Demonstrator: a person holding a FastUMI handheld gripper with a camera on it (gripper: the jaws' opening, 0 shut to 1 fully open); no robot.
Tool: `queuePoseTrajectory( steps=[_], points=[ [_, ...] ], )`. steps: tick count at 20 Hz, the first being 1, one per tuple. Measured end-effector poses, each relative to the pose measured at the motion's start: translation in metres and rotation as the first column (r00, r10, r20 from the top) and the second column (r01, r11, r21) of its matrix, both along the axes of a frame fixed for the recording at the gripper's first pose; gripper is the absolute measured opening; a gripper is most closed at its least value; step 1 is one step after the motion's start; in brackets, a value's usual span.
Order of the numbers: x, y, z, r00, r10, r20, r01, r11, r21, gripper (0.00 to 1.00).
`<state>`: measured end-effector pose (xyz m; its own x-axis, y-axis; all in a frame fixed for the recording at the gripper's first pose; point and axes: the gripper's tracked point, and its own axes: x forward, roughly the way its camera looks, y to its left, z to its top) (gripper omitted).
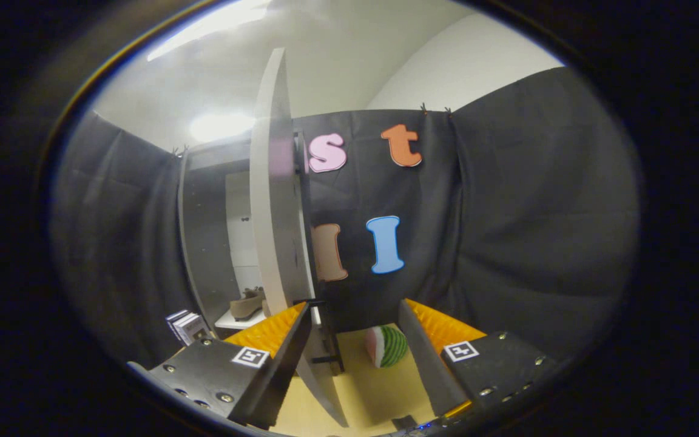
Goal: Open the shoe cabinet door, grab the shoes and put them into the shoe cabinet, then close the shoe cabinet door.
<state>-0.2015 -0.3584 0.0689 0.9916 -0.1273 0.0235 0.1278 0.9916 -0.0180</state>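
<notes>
The shoe cabinet stands ahead and to the left, dark-sided with a pale interior. Its white door is swung out towards me and I see it edge-on; a dark handle sticks out near its lower end. A tan shoe lies on the white shelf inside the cabinet, beyond my left finger. My gripper is open, its fingers wide apart. The door's lower edge runs down between them, close beside the left finger; I cannot tell if they touch. The right finger is well clear of the door.
A round toy striped green and white with a pink face lies on the yellowish floor just ahead, between the fingers and nearer the right one. Small boxes stand left of the cabinet's foot. Black cloth walls close the booth behind and on both sides.
</notes>
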Motion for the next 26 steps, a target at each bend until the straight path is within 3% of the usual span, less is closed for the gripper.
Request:
queuePoseTrajectory(
  steps=[11,20,26],
  points=[
    [0.011,0.047,-0.008,0.988,0.154,-0.006,-0.153,0.986,0.068,0.89],
    [0.029,0.121,-0.023,0.947,0.319,-0.022,-0.314,0.941,0.126,0.89],
    [0.056,0.153,-0.03,0.928,0.37,-0.034,-0.361,0.92,0.152,0.89]
  ],
)
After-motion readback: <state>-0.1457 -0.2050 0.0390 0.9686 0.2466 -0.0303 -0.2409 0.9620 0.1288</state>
